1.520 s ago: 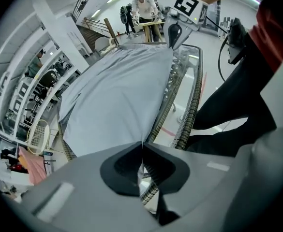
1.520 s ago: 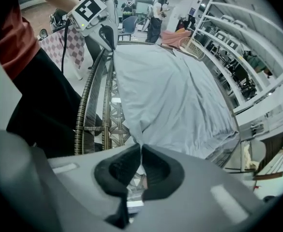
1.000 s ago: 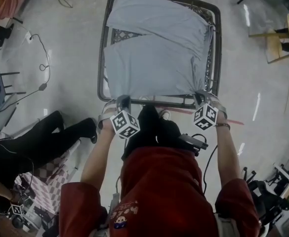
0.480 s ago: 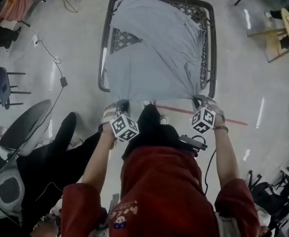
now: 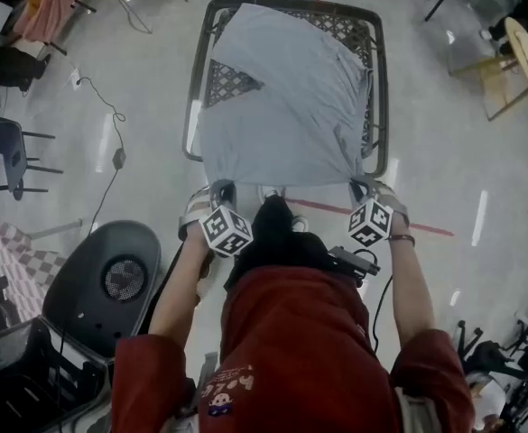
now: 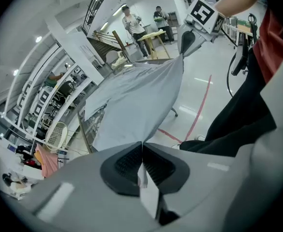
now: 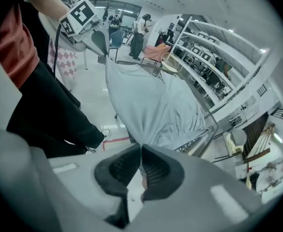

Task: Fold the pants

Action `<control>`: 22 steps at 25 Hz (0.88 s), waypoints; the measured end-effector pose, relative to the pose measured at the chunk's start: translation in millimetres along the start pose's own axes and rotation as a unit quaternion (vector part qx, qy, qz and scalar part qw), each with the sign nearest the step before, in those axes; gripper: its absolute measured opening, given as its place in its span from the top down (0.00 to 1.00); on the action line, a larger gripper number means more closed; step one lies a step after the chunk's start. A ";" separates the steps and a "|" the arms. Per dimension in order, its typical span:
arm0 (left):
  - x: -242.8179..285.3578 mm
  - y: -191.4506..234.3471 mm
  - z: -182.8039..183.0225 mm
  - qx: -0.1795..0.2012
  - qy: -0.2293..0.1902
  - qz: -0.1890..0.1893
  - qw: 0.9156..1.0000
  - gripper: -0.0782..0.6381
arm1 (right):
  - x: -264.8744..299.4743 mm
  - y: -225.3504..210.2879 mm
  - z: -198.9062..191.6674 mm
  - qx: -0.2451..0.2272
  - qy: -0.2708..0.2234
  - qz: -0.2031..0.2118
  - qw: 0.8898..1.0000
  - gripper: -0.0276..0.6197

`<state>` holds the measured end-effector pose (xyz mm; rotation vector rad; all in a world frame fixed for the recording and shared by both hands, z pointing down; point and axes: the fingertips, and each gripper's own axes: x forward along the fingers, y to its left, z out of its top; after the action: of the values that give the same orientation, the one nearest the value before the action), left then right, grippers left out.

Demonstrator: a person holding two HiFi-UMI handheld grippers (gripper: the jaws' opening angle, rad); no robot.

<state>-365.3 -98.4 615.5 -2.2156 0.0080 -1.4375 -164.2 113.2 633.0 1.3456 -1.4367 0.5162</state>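
Note:
Grey pants point(image 5: 286, 97) lie spread over a black wire-mesh table point(image 5: 194, 106), and their near edge hangs stretched in the air past the table's near rim. My left gripper point(image 5: 223, 192) is shut on the near left corner of that edge, my right gripper point(image 5: 361, 188) on the near right corner. In the left gripper view the cloth point(image 6: 131, 105) runs from the closed jaws up to the right gripper point(image 6: 182, 54). In the right gripper view the cloth point(image 7: 156, 105) runs from the closed jaws to the left gripper point(image 7: 102, 50). Bare mesh point(image 5: 227, 79) shows at the table's left.
A red tape line point(image 5: 417, 226) crosses the floor by my right arm. A round dark seat-like thing point(image 5: 110, 282) and a black crate point(image 5: 20, 377) stand at lower left. Chairs point(image 5: 2, 142) and a cable lie at left, a wooden table point(image 5: 521, 57) at right.
Both grippers have moved back toward me and a little up, dragging the pants' near edge past the table's near rim. More bare mesh shows at the left.

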 end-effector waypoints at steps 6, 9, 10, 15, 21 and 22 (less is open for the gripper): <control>-9.7 34.6 36.2 -0.002 -0.019 0.040 0.999 0.87 | -15.9 -31.3 20.2 -0.001 -0.028 -0.034 0.999 0.94; -8.7 57.4 54.9 0.007 -0.029 0.056 0.998 0.87 | -19.0 -55.4 31.6 0.003 -0.039 -0.052 0.998 0.94; -7.5 65.0 60.0 0.010 -0.032 0.060 0.998 0.87 | -19.6 -63.6 34.3 0.005 -0.041 -0.057 0.998 0.94; 1.3 108.1 77.3 0.031 -0.040 0.078 0.996 0.87 | -19.3 -105.0 47.2 0.016 -0.047 -0.082 0.995 0.94; 16.8 172.3 95.9 0.048 -0.054 0.089 0.993 0.87 | -11.0 -155.3 63.5 0.028 -0.036 -0.104 0.994 0.94; 21.6 185.5 98.3 0.053 -0.055 0.089 0.993 0.87 | -7.8 -165.0 68.5 0.031 -0.034 -0.107 0.993 0.94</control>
<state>-223.7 -227.6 527.1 -2.1460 0.0879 -1.1908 -43.3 13.2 547.2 1.5596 -1.3193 0.3799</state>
